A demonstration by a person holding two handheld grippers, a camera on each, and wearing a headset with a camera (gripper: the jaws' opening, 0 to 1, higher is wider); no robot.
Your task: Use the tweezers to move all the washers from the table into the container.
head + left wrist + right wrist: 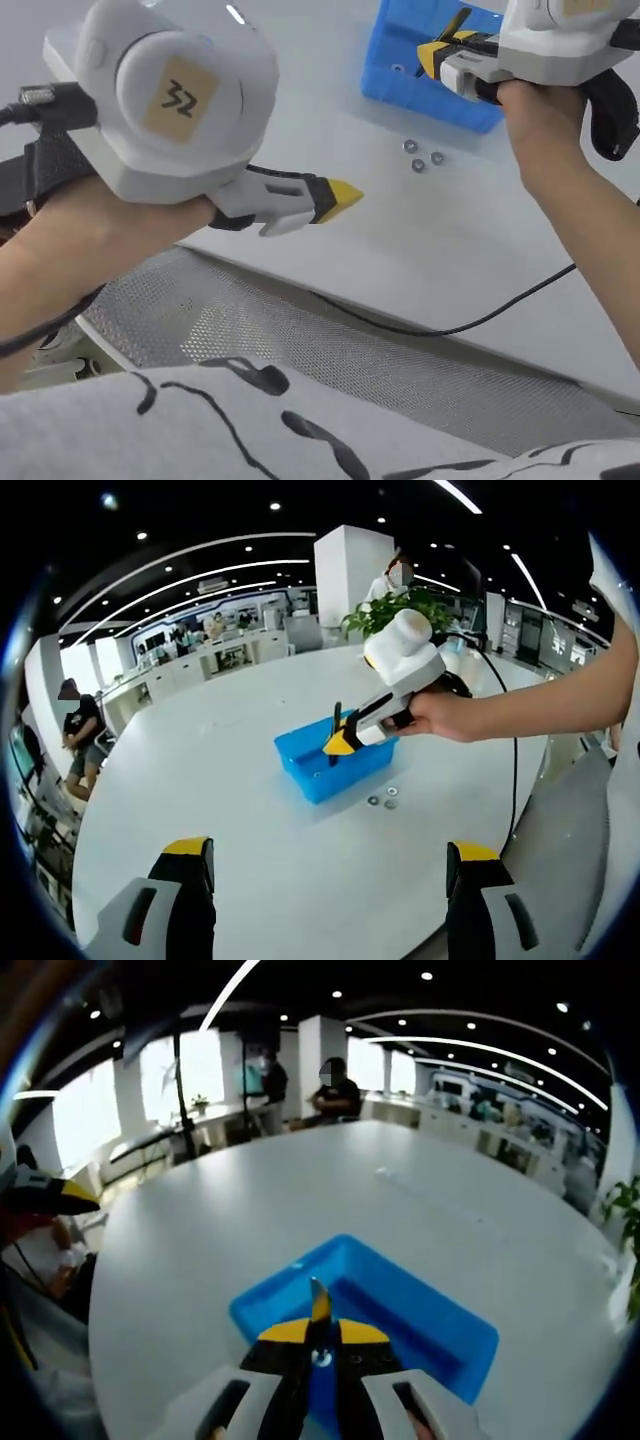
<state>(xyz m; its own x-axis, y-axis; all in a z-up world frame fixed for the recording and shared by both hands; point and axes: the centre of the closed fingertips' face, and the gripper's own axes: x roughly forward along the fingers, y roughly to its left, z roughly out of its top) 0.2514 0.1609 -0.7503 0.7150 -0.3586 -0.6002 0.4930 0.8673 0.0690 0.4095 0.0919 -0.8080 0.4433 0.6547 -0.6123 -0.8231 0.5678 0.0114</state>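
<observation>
Three small metal washers [420, 157] [384, 799] lie close together on the white table, just in front of the blue container [400, 75] [312, 770] [440, 1325]. My right gripper [440, 55] [345, 742] [318, 1338] is shut on black tweezers [455, 25] [336, 725] [319, 1305], whose tips hang over the container. A small pale ring shows by the tweezers in the right gripper view; I cannot tell whether it is held. My left gripper [345, 197] [330, 885] stands open and holds nothing, well back from the washers near the table's front edge.
A black cable [450, 326] runs across the table near its front edge. Below that edge is a grey mesh surface [300, 340]. Far across the big round table, people stand by desks [75, 725] [335, 1085], and a potted plant [400, 605] sits behind the right gripper.
</observation>
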